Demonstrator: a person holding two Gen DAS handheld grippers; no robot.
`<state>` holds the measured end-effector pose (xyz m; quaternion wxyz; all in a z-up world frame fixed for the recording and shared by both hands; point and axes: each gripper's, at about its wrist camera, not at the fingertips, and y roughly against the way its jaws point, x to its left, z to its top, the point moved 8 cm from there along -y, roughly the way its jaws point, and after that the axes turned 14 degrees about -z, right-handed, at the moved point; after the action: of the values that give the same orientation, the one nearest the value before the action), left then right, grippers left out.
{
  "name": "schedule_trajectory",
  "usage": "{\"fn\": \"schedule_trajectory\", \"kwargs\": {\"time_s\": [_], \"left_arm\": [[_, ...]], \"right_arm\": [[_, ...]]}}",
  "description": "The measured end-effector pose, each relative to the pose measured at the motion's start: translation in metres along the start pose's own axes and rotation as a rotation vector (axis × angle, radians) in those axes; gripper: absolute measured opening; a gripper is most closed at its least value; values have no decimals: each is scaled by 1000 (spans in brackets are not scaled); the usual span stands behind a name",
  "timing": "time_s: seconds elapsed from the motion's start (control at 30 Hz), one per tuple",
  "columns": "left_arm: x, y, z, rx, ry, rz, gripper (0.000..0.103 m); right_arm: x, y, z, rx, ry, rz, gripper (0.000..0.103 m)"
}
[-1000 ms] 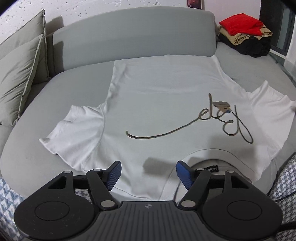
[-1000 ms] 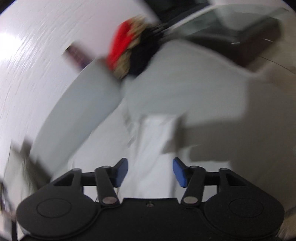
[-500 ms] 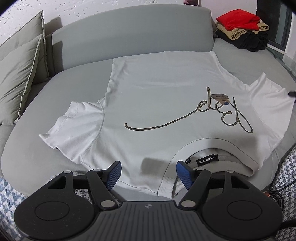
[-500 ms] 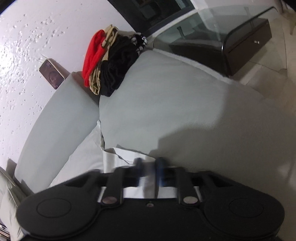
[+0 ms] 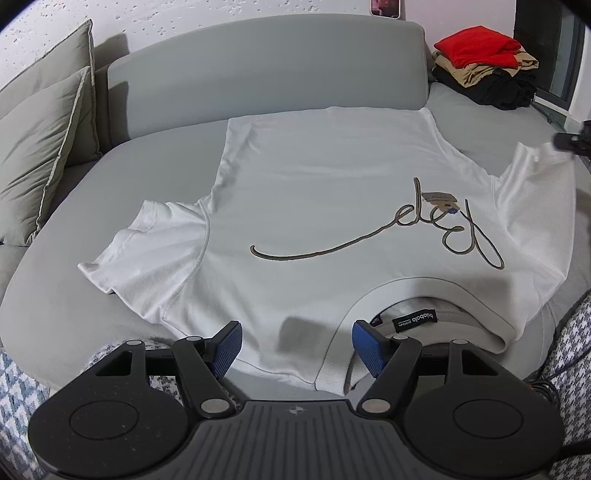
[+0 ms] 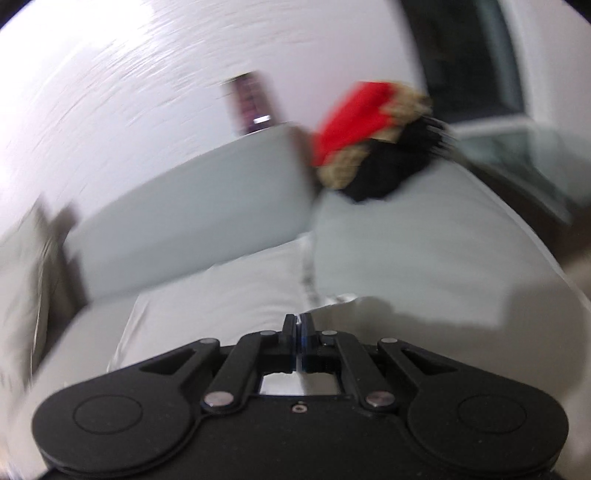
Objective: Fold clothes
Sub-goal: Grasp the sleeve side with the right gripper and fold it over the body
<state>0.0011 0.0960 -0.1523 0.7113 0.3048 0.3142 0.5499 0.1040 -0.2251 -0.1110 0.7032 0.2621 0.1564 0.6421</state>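
White t-shirt (image 5: 325, 206) spread flat, front up, on grey sofa (image 5: 258, 74), collar (image 5: 424, 314) toward the camera, hem toward the backrest. Brown script lettering across the chest, with a small tag (image 5: 439, 199) lying on it. Black label visible inside the collar.

Left gripper (image 5: 296, 341) hovering just above the near shoulder edge of the shirt, beside the collar; blue pads (image 5: 227, 341) spread wide, holding nothing.

Right gripper (image 6: 298, 325) pressed together on white cloth at the far sleeve (image 5: 535, 173); a thin white layer visible between the tips. In the left view, a dark edge of this gripper just visible at the sleeve's tip. Right view heavily blurred; finer detail not readable.

Pile of folded clothes (image 5: 487, 70) at the far right corner of the sofa: red on top, tan beneath, black at the bottom. 2 grey-green cushions (image 5: 40, 147) propped at the left end. Small framed picture (image 5: 386, 8) on the wall above the backrest. No containers in view.
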Motion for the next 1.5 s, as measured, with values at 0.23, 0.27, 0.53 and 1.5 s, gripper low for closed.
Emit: {"fn": "schedule_trajectory", "kwargs": {"time_s": [0.23, 0.27, 0.53, 1.5], "left_arm": [[7, -2, -3, 8, 20, 12, 68], [7, -2, -3, 9, 21, 12, 68], [5, -9, -5, 27, 21, 3, 68], [9, -30, 4, 28, -60, 79, 75]], "right_arm": [[81, 11, -64, 32, 434, 100, 4], [85, 12, -74, 63, 456, 123, 11], [30, 0, -62, 166, 220, 0, 23], [20, 35, -103, 205, 48, 108, 40]]}}
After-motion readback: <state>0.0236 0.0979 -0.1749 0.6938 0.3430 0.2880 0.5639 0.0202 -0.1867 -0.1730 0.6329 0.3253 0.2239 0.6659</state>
